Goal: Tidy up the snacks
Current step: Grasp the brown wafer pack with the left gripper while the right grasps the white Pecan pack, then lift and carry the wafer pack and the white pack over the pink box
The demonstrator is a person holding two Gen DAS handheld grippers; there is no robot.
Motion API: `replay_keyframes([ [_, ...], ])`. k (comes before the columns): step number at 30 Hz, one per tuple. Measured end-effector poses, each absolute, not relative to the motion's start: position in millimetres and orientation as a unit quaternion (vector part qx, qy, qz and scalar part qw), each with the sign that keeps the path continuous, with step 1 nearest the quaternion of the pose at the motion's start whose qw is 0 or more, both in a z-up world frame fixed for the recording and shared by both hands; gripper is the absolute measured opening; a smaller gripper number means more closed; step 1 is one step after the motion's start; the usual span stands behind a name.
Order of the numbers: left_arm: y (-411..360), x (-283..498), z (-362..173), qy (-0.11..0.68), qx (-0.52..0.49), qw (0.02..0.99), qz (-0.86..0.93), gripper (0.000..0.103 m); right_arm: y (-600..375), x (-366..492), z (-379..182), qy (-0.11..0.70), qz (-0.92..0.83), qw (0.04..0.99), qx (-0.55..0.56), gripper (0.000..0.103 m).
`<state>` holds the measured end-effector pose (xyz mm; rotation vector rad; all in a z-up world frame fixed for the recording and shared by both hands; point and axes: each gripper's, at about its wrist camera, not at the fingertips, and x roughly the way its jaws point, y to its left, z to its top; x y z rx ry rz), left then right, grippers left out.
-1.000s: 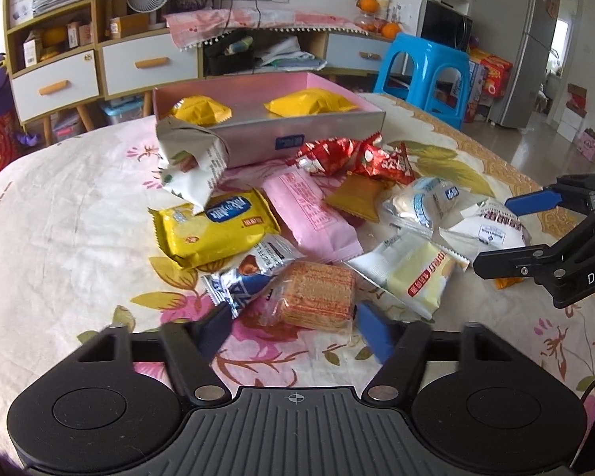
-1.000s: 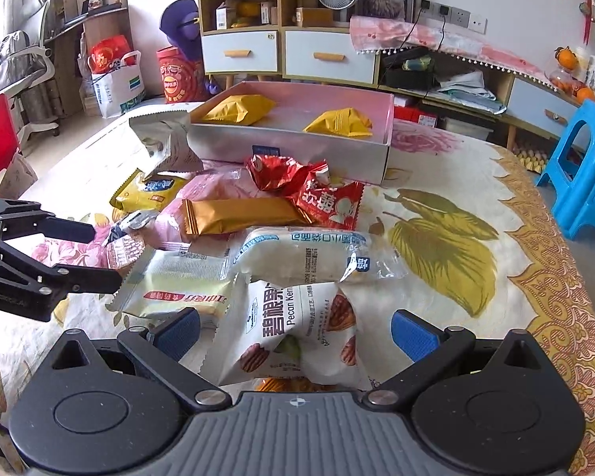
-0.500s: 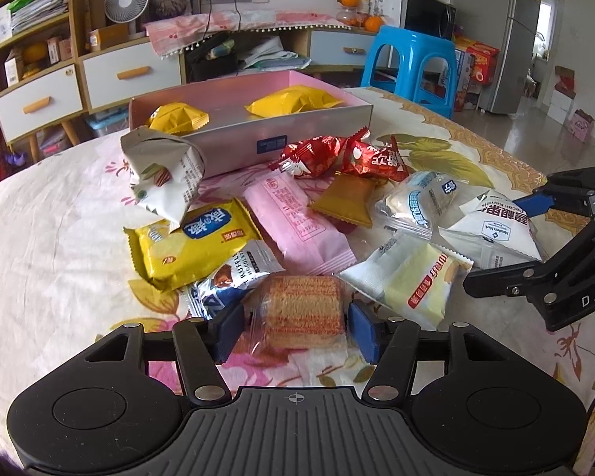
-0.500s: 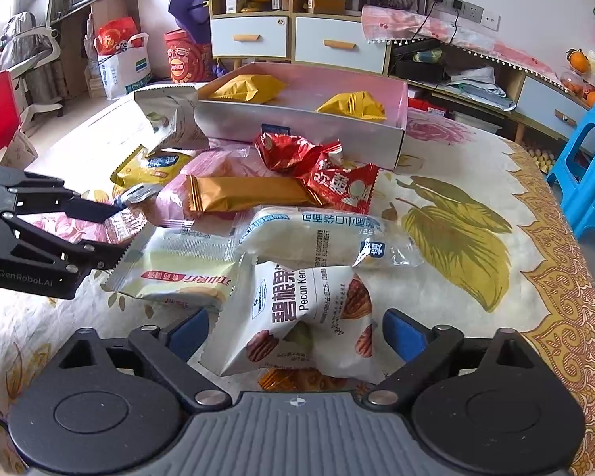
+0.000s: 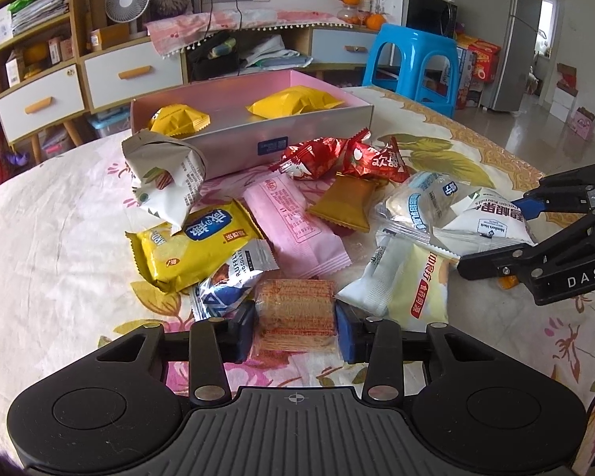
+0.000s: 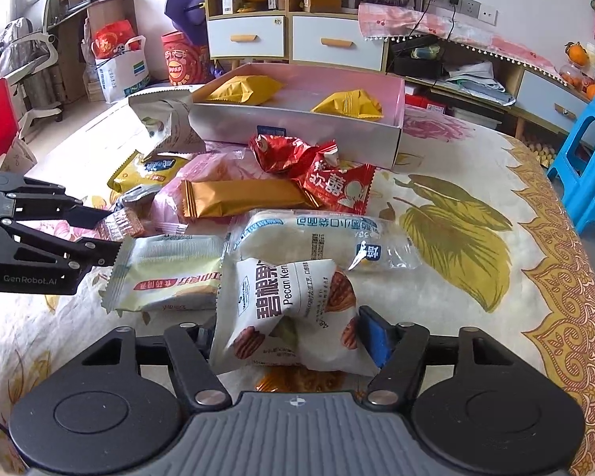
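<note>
**Two claws grab two snacks**

The left claw (image 5: 295,327) is closing on a flat brown wafer biscuit in a clear wrapper (image 5: 295,313). Its blue pads sit right against both sides of the biscuit, so it is pinching it. The right claw (image 6: 293,337) is closing around a puffy white pecan bag with nut pictures (image 6: 293,309). The bag already bulges up between the pads, so it looks pinched too.

Both snacks lie at the near edge of the pile, closest to each claw, so they are the easy ones to take. Far ahead of both claws waits the long pink box with silver walls (image 5: 317,135). I think the snacks will go there.

A second ago both claws were spread wider, with the pads not touching the snacks.
</note>
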<state>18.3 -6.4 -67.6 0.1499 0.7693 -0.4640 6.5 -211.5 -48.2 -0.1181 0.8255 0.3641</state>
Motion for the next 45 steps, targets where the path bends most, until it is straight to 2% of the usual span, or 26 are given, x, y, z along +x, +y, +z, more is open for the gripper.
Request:
replay_keyframes([
  [24, 7, 18, -22, 0.347, 0.023, 0.911, -0.221, 0.038, -212, 18, -9, 0.357, 0.169, 0.918, -0.028, 0.056],
  [45, 8, 86, 2, 0.338, 0.004, 0.927, -0.160, 0.038, -181, 86, 39, 0.345, 0.137, 0.929, -0.014, 0.056],
])
